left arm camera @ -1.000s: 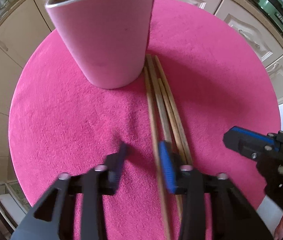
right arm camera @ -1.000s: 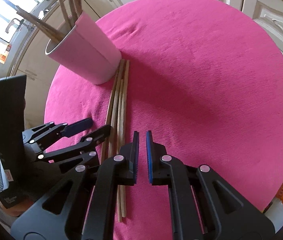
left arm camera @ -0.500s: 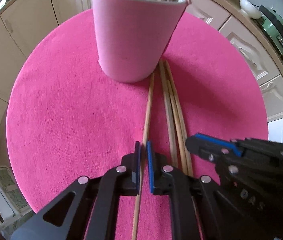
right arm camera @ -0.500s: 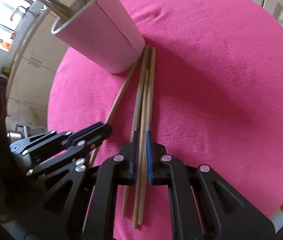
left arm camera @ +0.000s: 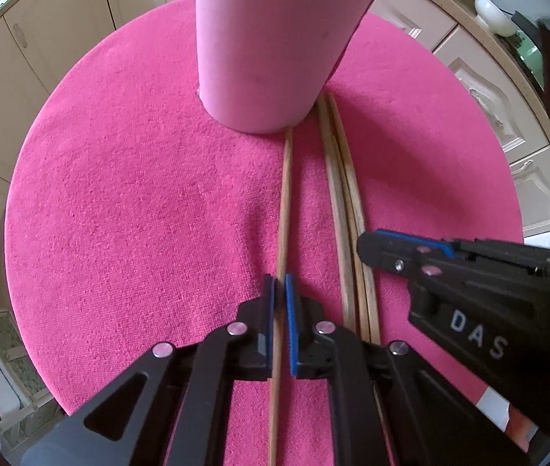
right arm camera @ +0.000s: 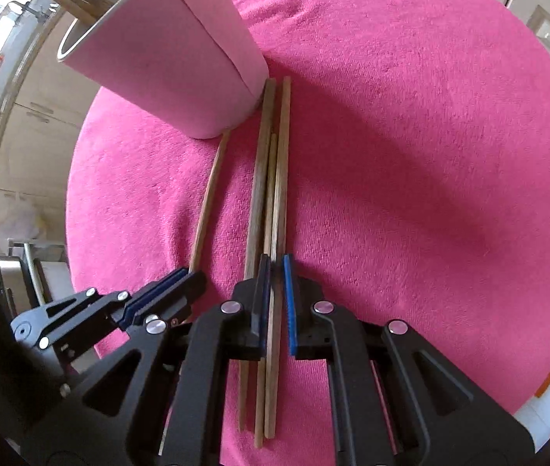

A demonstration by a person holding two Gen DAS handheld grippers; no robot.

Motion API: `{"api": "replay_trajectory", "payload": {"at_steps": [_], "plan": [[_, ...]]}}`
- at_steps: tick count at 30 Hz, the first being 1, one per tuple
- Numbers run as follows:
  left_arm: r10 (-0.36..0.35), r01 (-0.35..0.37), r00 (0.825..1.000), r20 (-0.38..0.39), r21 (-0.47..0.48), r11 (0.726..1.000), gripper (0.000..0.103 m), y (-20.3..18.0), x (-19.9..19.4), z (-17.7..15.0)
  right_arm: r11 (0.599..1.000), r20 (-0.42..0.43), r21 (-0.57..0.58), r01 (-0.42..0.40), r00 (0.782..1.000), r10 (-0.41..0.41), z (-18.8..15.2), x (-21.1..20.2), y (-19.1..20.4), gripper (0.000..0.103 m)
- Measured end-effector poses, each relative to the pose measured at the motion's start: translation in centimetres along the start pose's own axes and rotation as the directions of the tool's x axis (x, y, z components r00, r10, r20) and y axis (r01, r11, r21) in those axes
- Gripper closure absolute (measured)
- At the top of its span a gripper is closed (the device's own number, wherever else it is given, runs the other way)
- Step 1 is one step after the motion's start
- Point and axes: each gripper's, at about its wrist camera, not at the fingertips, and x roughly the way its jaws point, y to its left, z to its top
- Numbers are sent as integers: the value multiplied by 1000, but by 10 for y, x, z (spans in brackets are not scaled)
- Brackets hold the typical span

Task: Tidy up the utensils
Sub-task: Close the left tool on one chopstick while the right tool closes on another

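Note:
A pink cup (left arm camera: 275, 42) holding several wooden chopsticks stands at the far side of a round pink mat (left arm camera: 119, 213). My left gripper (left arm camera: 279, 303) is shut on a single wooden chopstick (left arm camera: 285, 202) that runs from the cup's base back between the pads. Three more chopsticks (left arm camera: 343, 209) lie together to its right. My right gripper (right arm camera: 275, 295) is shut on one of those three chopsticks (right arm camera: 271, 202), low over the mat. The cup shows tilted in the right wrist view (right arm camera: 166, 50). Each gripper shows in the other's view, the right one (left arm camera: 449, 260) and the left one (right arm camera: 150, 303).
The mat (right arm camera: 430, 155) covers a small round table. Cream kitchen cabinets (left arm camera: 508, 89) ring it. A white bowl (left arm camera: 494, 7) sits on the counter at the far right. The mat's edge runs just behind both grippers.
My left gripper closed on the single chopstick and pulled it left, apart from the other three. My right gripper moved left over the three chopsticks and shut on one.

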Motion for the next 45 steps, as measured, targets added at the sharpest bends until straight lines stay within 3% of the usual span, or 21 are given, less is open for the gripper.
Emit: {"api": "replay_trajectory", "payload": {"at_steps": [9, 12, 19, 24, 38, 45], "plan": [[1, -2, 999, -50, -16, 1000, 96, -4, 6, 11, 1000, -78, 21, -1, 997, 2, 6, 0, -11, 95], [-3, 1, 997, -76, -24, 1000, 96, -2, 7, 14, 999, -104, 35, 41, 994, -37, 2, -2, -21, 95], [-4, 1, 996, -93, -28, 1000, 96, -4, 10, 21, 999, -33, 38, -6, 999, 7, 8, -13, -17, 95], [-8, 6, 995, -96, -27, 1000, 96, -2, 11, 23, 999, -53, 12, 35, 998, -35, 9, 2, -5, 95], [4, -3, 991, -132, 8, 1000, 96, -6, 13, 33, 998, -93, -16, 56, 994, -57, 32, 21, 23, 95], [-2, 4, 994, -106, 21, 1000, 98, -10, 10, 27, 999, -53, 44, -13, 998, 16, 15, 0, -13, 97]]}}
